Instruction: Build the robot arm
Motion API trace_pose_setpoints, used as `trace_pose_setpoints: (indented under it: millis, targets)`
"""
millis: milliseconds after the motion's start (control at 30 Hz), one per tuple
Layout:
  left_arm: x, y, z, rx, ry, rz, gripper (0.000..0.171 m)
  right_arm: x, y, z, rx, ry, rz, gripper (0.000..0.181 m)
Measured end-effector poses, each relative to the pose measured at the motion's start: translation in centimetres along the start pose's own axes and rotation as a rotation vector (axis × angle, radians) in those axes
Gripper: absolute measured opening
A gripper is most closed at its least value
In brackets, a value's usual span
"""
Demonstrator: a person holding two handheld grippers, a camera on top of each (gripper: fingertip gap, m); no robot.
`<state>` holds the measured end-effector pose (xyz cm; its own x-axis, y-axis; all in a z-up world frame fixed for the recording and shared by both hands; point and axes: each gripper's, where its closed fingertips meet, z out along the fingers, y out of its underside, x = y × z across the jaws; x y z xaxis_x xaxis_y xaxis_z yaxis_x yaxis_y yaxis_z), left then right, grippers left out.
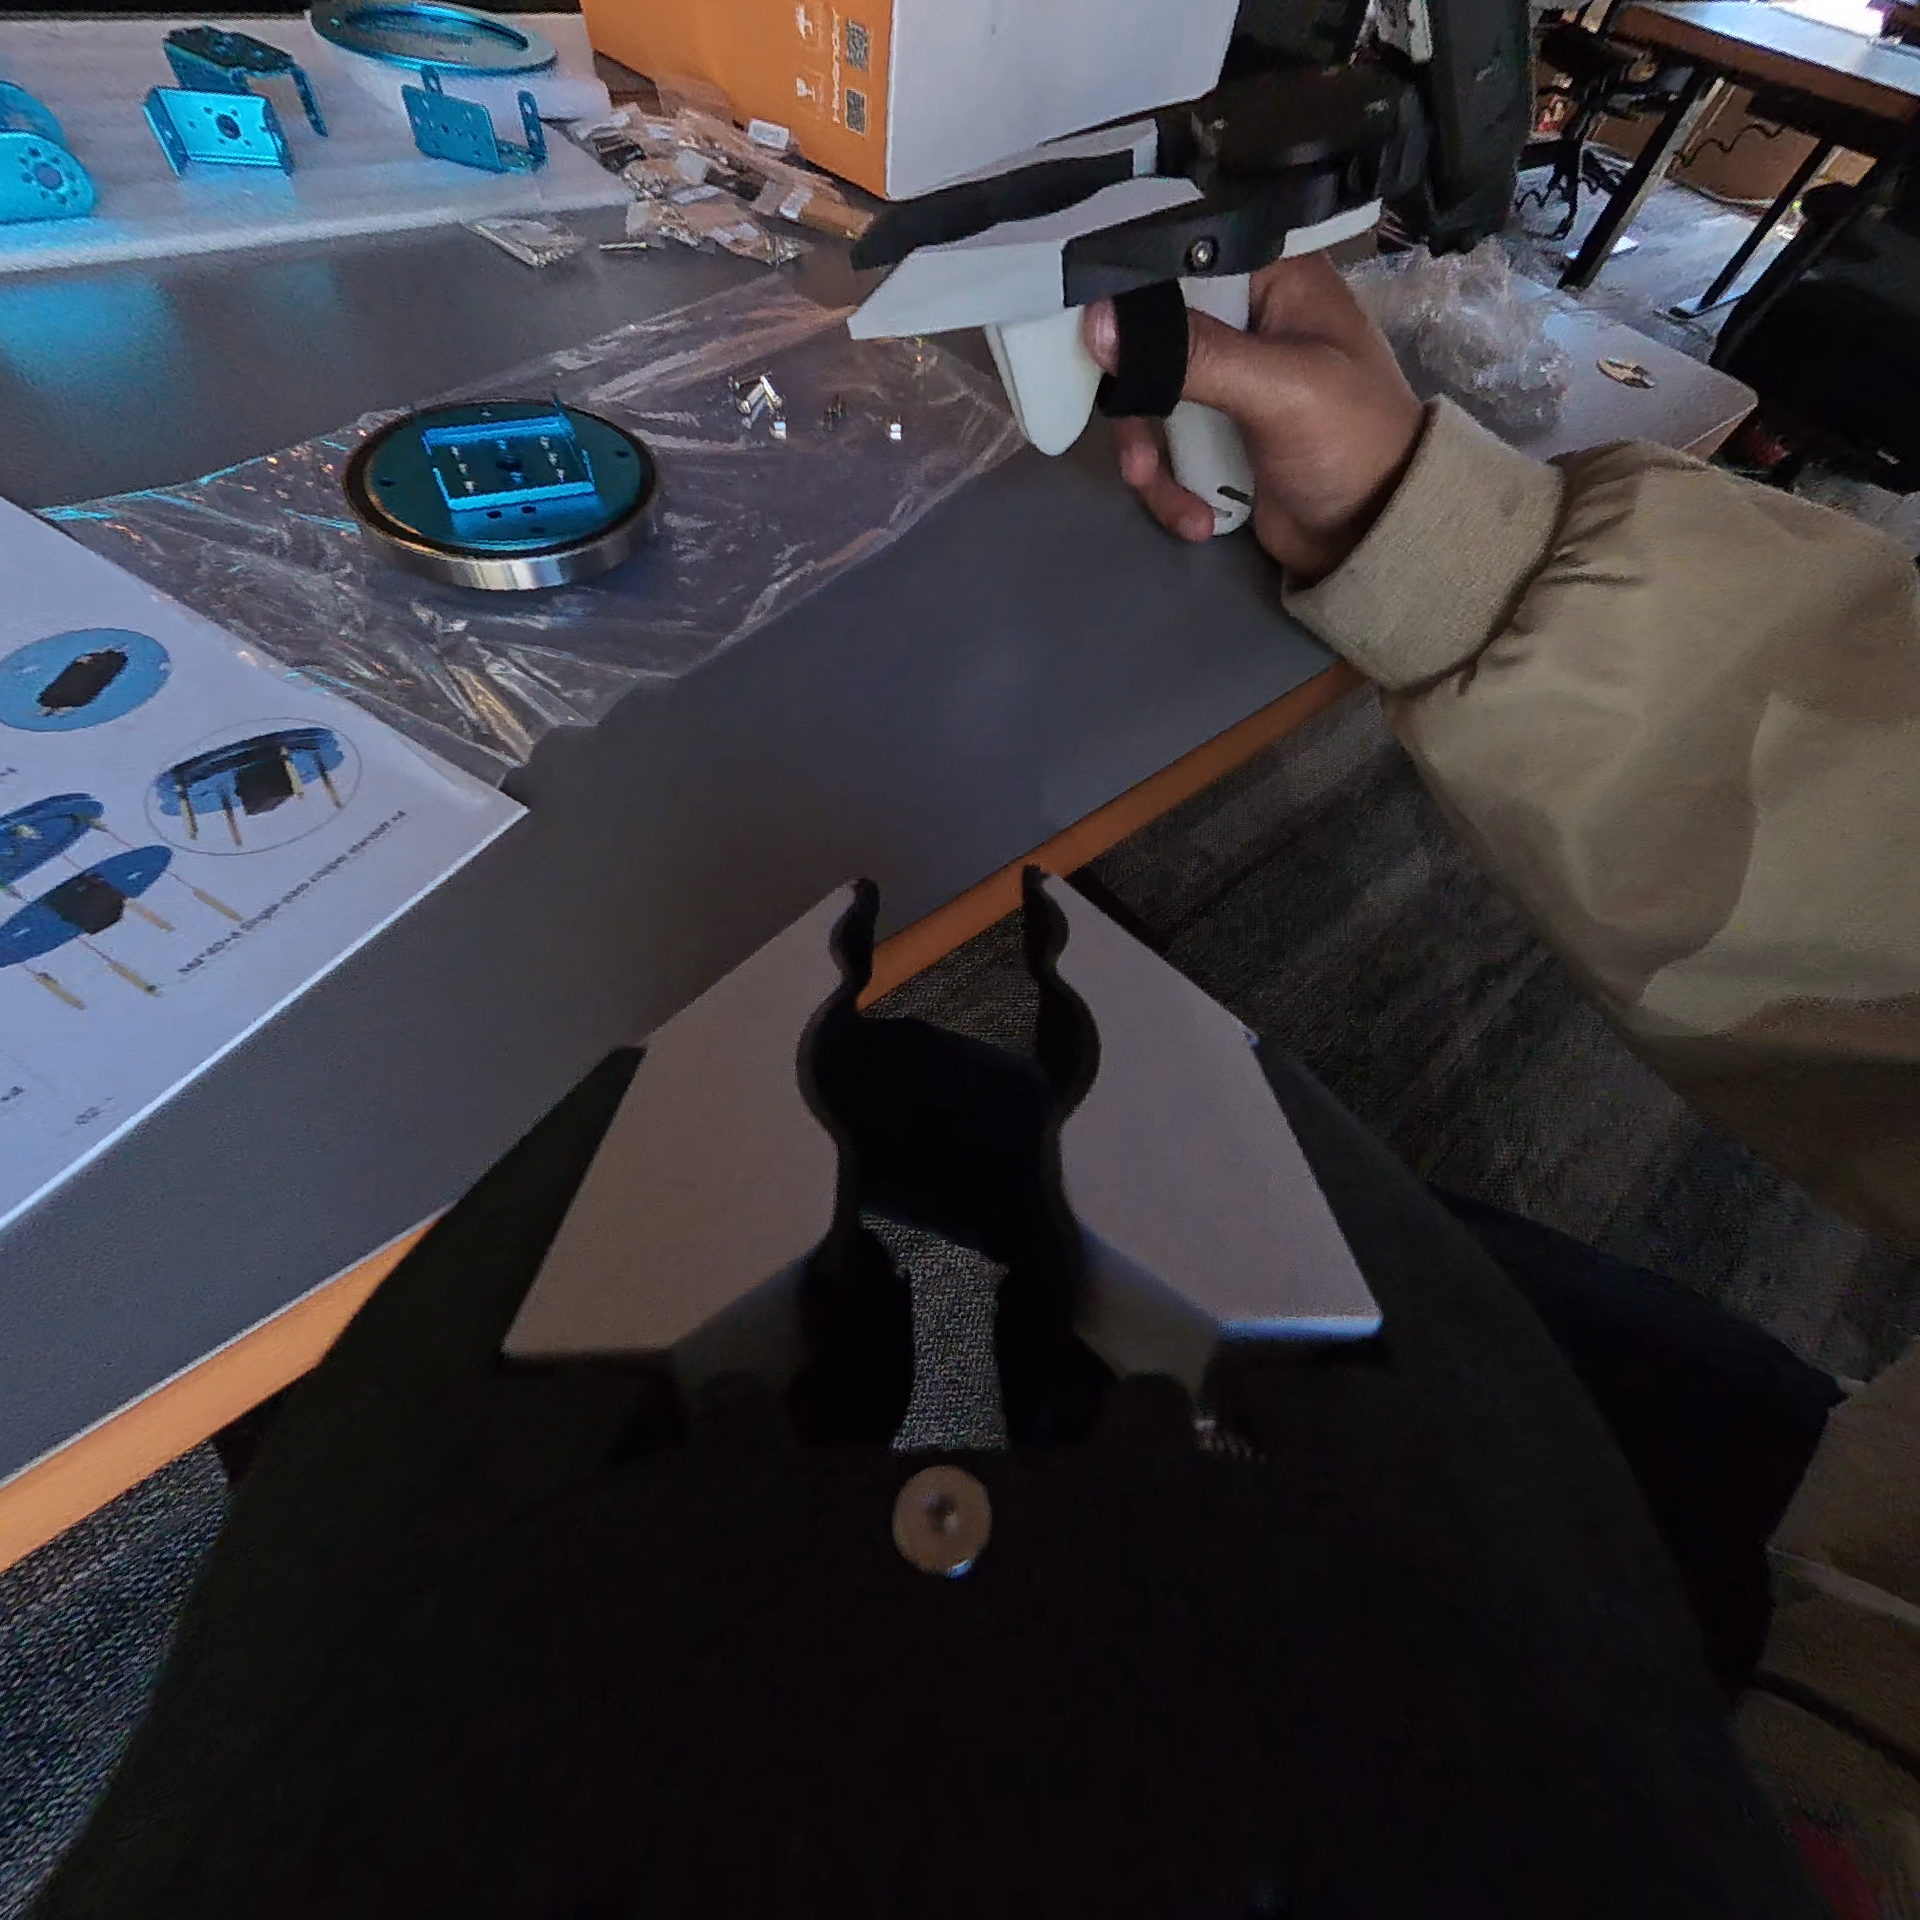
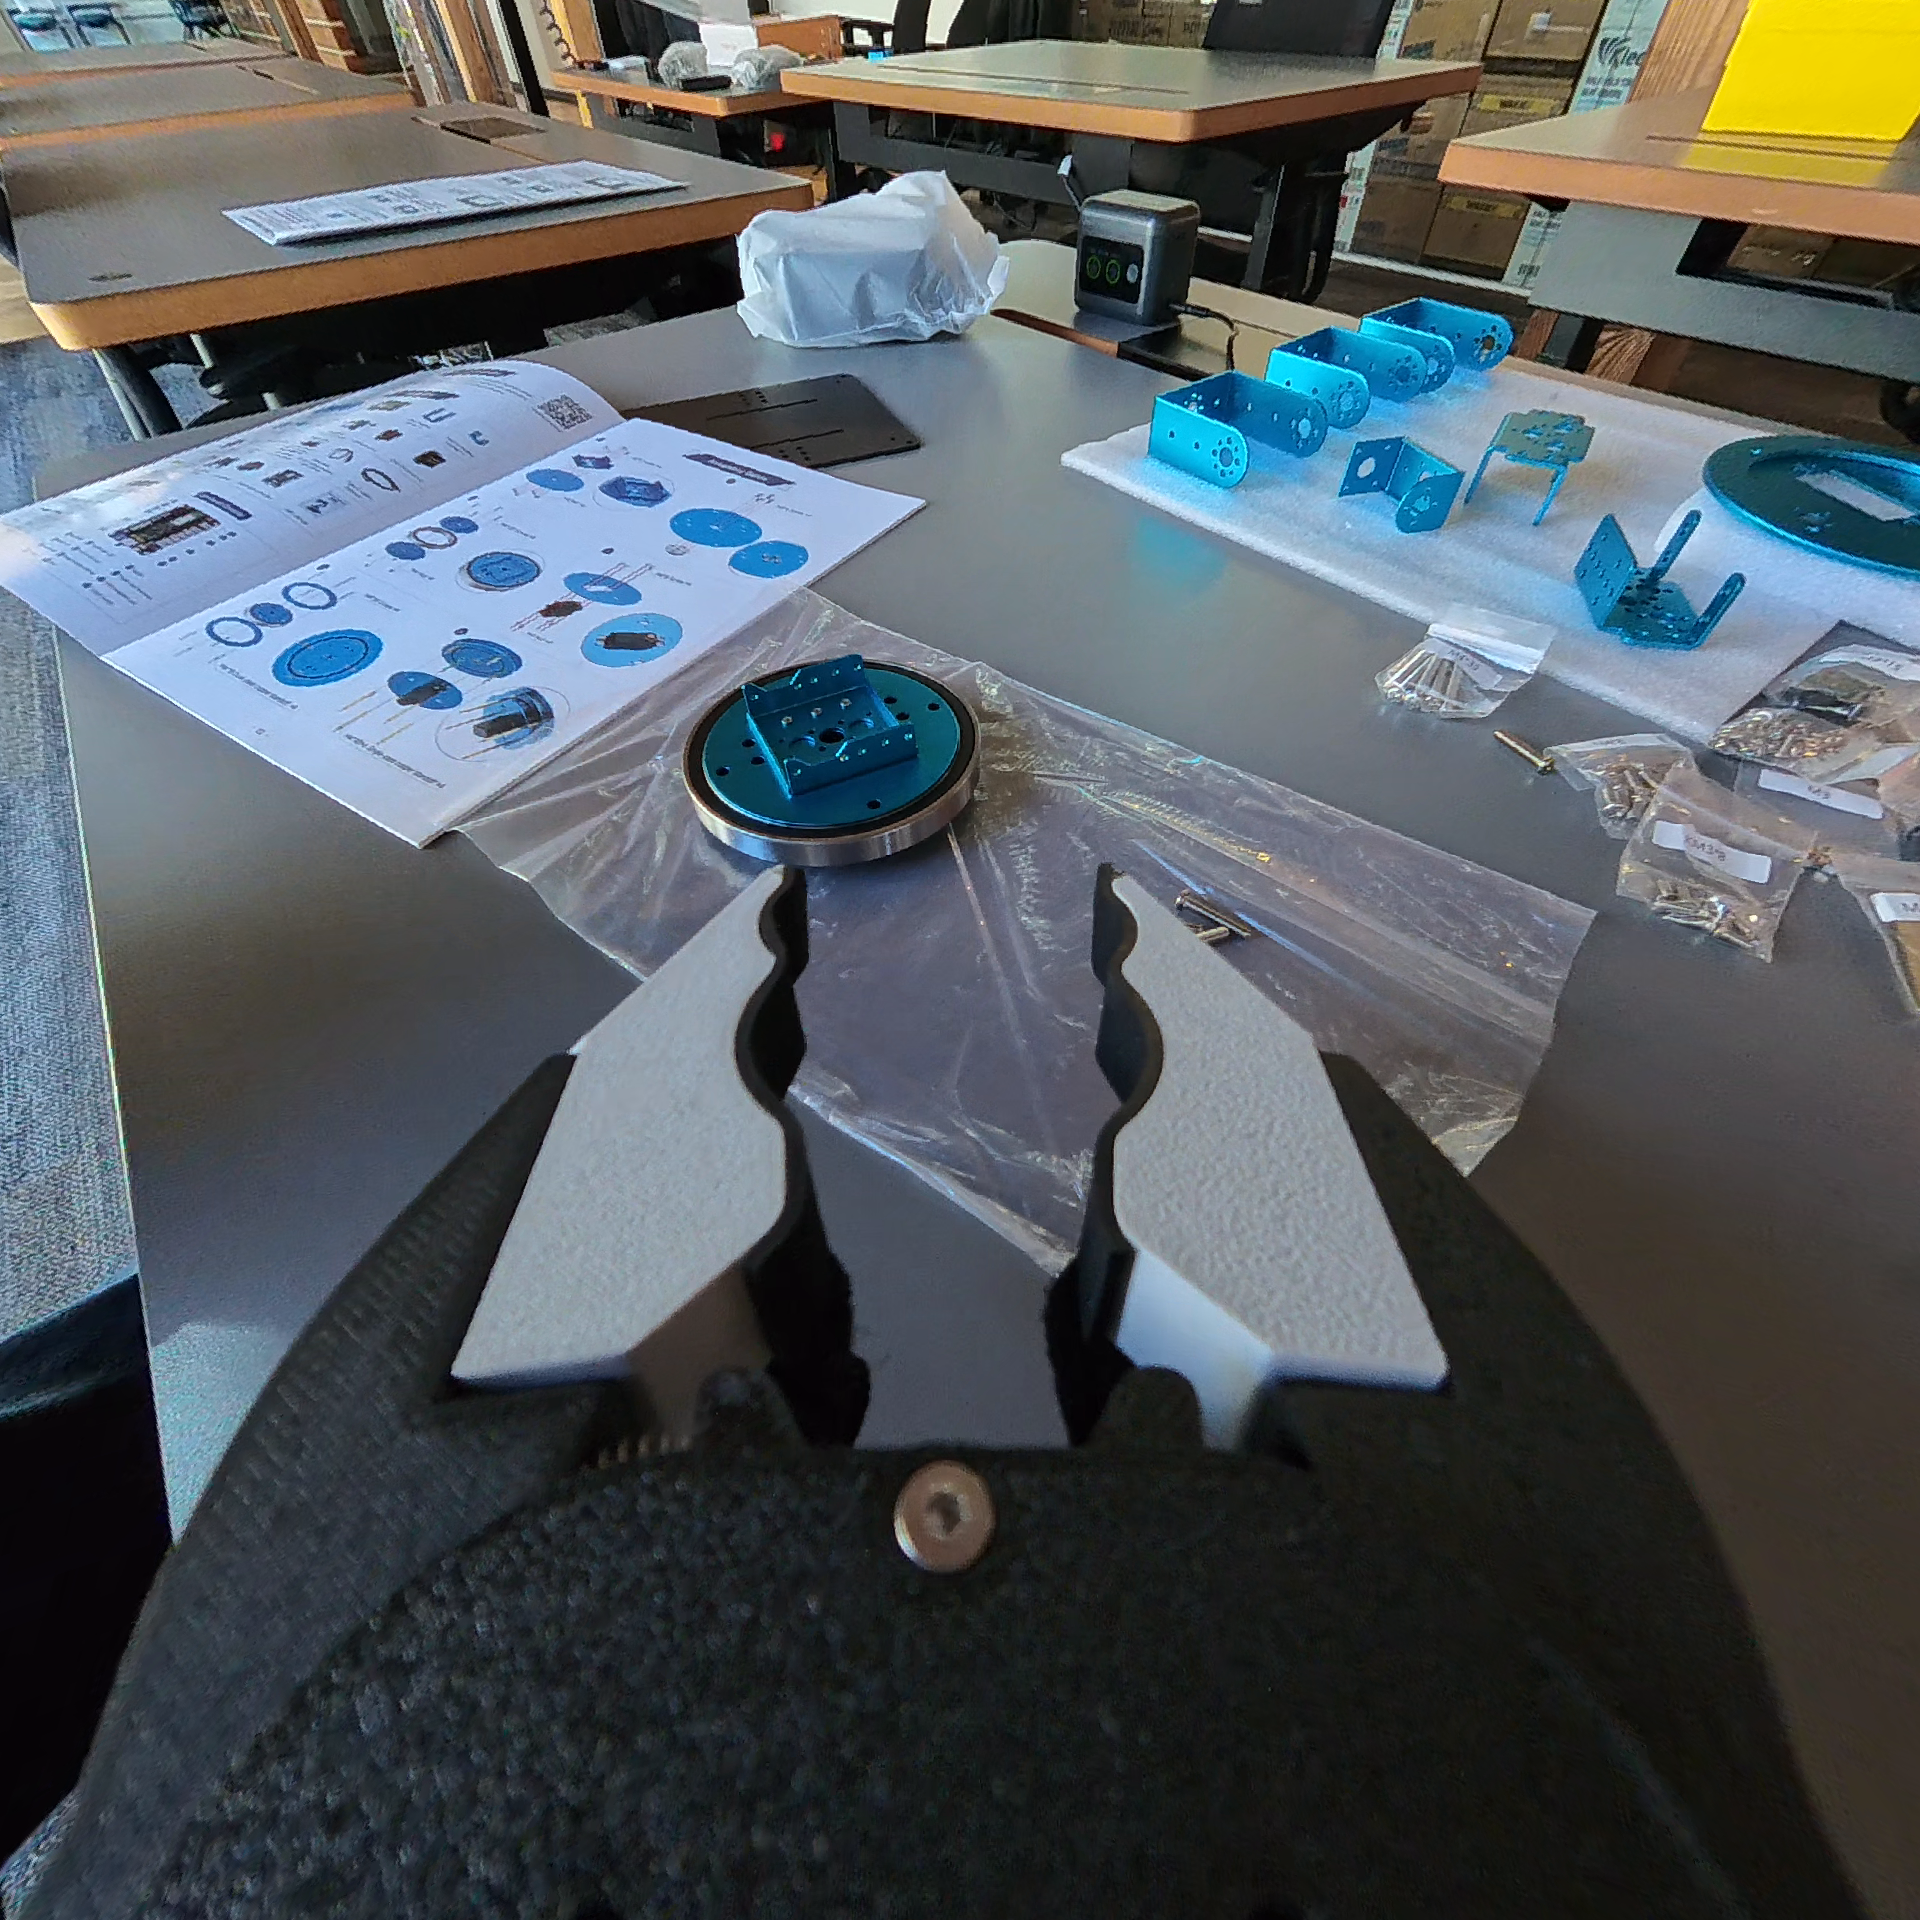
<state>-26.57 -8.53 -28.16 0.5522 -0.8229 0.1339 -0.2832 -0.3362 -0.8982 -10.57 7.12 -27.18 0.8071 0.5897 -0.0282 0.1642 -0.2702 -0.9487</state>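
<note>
A round blue disc in a silver bearing ring (image 2: 831, 821), with a small blue bracket (image 2: 828, 722) on top, lies on a clear plastic sheet (image 2: 1039, 997) on the grey table. It also shows in the left wrist view (image 1: 499, 499). My right gripper (image 2: 948, 883) is open and empty, just short of the ring, above the sheet. Loose screws (image 2: 1205, 914) lie beside its right finger. My left gripper (image 1: 948, 899) is open and empty at the table's near edge (image 1: 1039, 873). The right gripper (image 1: 1039, 249) and the hand holding it show in the left wrist view.
An open instruction booklet (image 2: 447, 582) lies left of the ring. Several blue metal brackets (image 2: 1340, 405) sit on white foam at the right, with bags of screws (image 2: 1704, 873) near them. A black plate (image 2: 790, 416), a crumpled white bag (image 2: 862, 265) and an orange-white box (image 1: 883, 83) stand farther off. My right fingertips sit around 25 cm from my left ones.
</note>
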Motion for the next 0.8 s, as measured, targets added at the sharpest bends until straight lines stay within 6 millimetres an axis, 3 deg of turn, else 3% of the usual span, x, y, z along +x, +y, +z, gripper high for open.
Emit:
trace_pose_setpoints:
  millis: [100,267,500,633,800]
  targets:
    - [-0.1,0.3,0.0,0.012,0.016,-0.006,0.029,-0.3,0.1,0.0,-0.005,-0.01,-0.011,0.055]
    - [-2.1,0.1,-0.4,0.026,0.009,-0.054,0.029,-0.4,0.2,0.1,-0.011,0.019,-0.054,0.059]
    - [-5.6,-5.3,-0.4,0.08,-0.038,-0.034,0.028,-0.2,0.2,0.0,-0.013,0.043,-0.065,0.06]
    - [-6.0,-7.3,1.1,0.06,-0.03,-0.011,0.029,0.0,0.5,0.1,-0.031,0.05,-0.057,0.061]
    - [-4.7,-9.9,3.4,0.062,0.044,0.013,0.029,0.2,0.3,-0.1,-0.02,0.061,-0.056,0.061]
